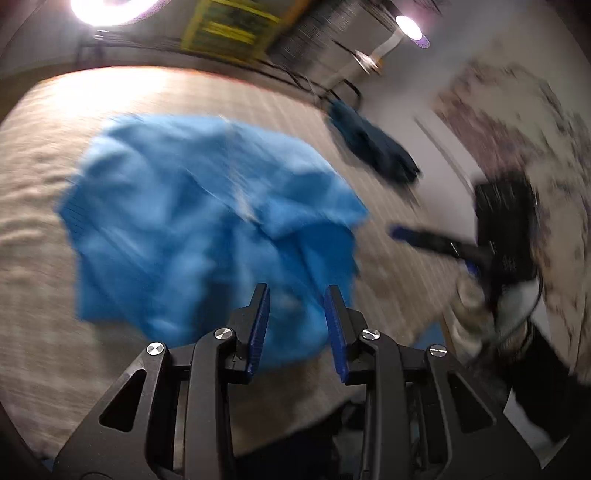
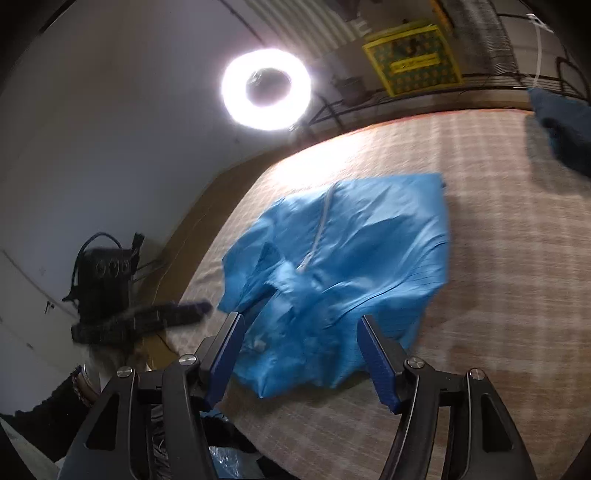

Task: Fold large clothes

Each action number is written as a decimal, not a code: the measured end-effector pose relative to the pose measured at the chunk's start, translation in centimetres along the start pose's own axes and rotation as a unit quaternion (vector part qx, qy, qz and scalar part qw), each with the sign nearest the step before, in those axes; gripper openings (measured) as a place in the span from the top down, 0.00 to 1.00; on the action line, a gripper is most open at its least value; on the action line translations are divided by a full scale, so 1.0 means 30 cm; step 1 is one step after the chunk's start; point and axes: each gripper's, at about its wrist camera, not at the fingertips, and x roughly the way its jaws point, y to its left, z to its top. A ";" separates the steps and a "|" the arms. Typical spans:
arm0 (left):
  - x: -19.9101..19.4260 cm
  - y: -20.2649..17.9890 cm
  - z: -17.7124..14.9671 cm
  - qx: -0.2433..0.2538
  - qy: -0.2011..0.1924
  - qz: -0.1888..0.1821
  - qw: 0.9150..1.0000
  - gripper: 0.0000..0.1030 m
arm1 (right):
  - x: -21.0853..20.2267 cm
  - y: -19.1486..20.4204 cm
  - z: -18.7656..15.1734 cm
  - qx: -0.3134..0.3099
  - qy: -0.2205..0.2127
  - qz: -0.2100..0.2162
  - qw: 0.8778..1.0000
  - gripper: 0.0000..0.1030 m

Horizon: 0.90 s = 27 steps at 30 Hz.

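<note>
In the left wrist view, the left tongs (image 1: 297,291) stood released, their blue pads (image 1: 258,328) parted with nothing between them, hanging above the near edge of the light blue garment (image 1: 207,214). The garment lay crumpled on the bed (image 1: 40,206), which wore a beige checked cover, and it filled the middle of the bed. Its outline was smeared by motion blur. A dark blue garment (image 1: 373,147) lay bunched toward the far right edge of the bed, well apart from the light blue one. At the right, the right tongs (image 1: 399,232) reached in over the bed's right side, blurred, near the light blue garment's right edge; whether they touched it I could not tell. A bright lamp (image 1: 107,9) glared at the far left.

In the right wrist view, the right tongs (image 2: 299,321) were released too, their jaws spread wide and empty above the near part of the light blue garment (image 2: 369,251). A pale zip (image 2: 321,229) ran down the garment's front toward the near side. The left tongs (image 2: 199,306) came in from the left, close to the garment's left edge. A ring light (image 2: 266,90) shone beyond the far left of the bed (image 2: 498,295), a yellow poster (image 2: 410,62) hung on the far wall, and the dark blue garment (image 2: 565,125) sat at the far right.
</note>
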 end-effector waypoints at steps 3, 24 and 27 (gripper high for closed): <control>0.071 -0.049 -0.050 0.016 0.024 -0.001 1.000 0.71 | 0.078 0.010 0.012 -0.006 0.031 0.002 0.999 0.36; 0.222 -0.092 -0.152 0.062 0.069 0.026 0.995 0.98 | 0.327 -0.164 0.059 0.141 0.056 0.121 0.981 0.92; 0.252 -0.113 -0.152 0.070 0.075 0.026 0.994 0.99 | 0.339 -0.236 0.043 0.189 0.046 0.137 0.971 0.94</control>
